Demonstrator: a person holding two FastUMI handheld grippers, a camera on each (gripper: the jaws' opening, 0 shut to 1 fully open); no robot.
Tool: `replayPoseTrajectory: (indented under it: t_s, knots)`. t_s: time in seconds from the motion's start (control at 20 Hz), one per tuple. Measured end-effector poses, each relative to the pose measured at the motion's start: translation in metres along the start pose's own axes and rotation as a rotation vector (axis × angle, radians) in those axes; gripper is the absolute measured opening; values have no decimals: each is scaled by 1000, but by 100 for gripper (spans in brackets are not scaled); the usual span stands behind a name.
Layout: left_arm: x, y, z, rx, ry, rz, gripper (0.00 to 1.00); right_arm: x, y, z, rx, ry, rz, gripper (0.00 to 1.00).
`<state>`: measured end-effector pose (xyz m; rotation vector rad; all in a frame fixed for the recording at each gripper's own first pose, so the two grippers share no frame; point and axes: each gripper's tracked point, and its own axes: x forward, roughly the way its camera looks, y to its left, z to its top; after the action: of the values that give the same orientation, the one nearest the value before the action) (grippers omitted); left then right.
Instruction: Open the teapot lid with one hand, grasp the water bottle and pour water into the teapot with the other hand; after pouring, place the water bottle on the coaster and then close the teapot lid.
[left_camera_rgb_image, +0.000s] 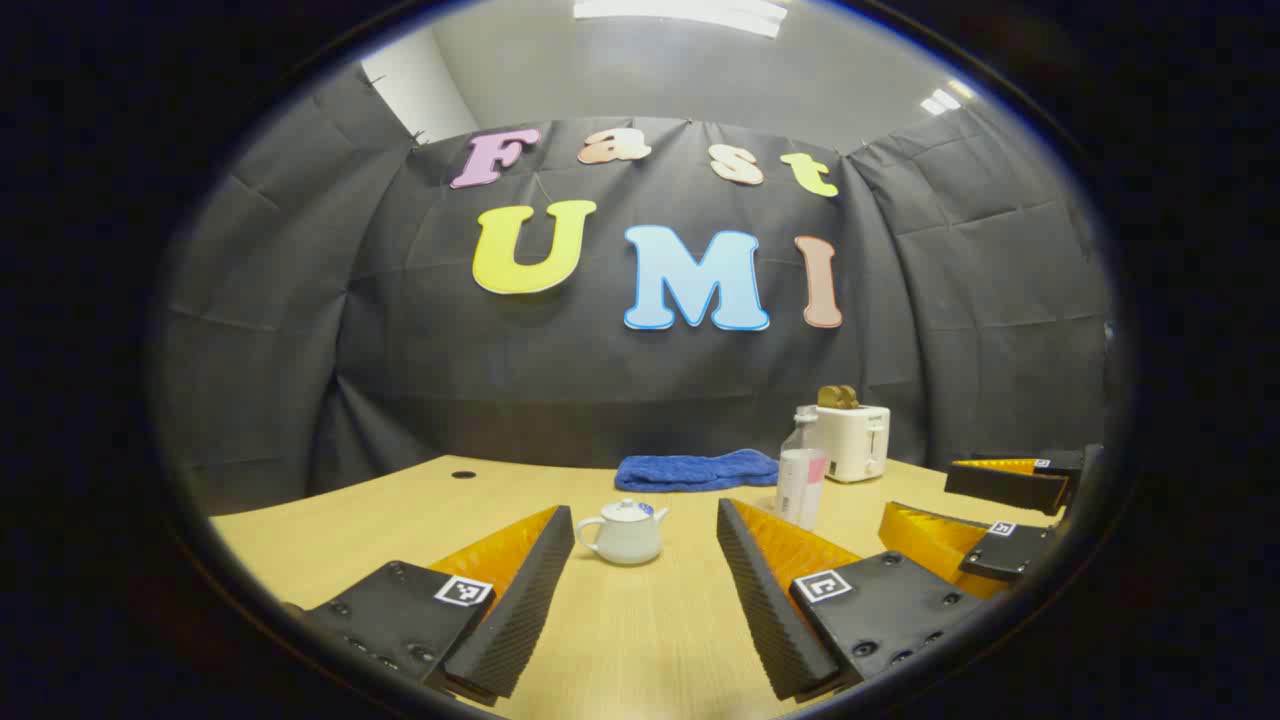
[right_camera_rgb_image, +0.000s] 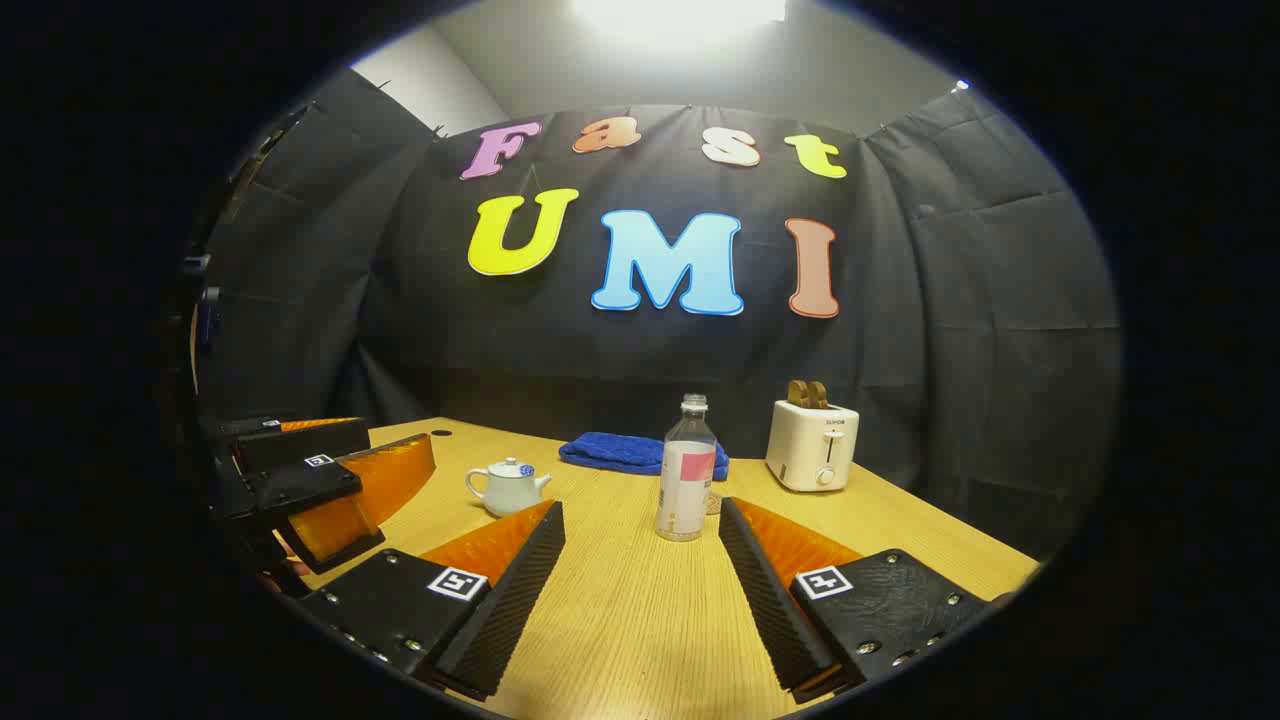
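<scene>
Looks like nothing has kicked off yet, so my read is we're at the very first step: reaching in for the lid. Biggest thing is the wooden table (right_camera_rgb_image: 620, 620), light grain, running back to the black cloth wall of the booth, with a bright ceiling light overhead. At the far side sits a white toaster (right_camera_rgb_image: 811, 445) on the right with something brown in its slots, and a folded blue towel (right_camera_rgb_image: 625, 452) just left of it. The water bottle (right_camera_rgb_image: 686, 480) stands upright mid-table, cap seemingly off, with a small round thing tucked behind its base that I'd guess is the coaster, too hidden to be sure. The teapot (left_camera_rgb_image: 627, 534) sits to the bottle's left, well apart from it, its lid (left_camera_rgb_image: 627, 510) on. The left gripper (left_camera_rgb_image: 645, 585) has its fingers spread wide and empty, lined up on the teapot; the right gripper (right_camera_rgb_image: 640, 590) is just as wide and empty, aimed roughly at the bottle. Next up, I'd say the left one needs to go forward and pinch that small lid knob, which calls for a careful narrow approach.
</scene>
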<state>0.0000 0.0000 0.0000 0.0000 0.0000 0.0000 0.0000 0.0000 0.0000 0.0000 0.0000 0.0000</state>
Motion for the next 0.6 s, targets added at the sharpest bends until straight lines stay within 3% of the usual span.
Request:
replayPoseTrajectory:
  t_s: [0.6]
  knots:
    - [13,3,-10,-15,24,-3,96,13,3,-7,21,14,15,96]
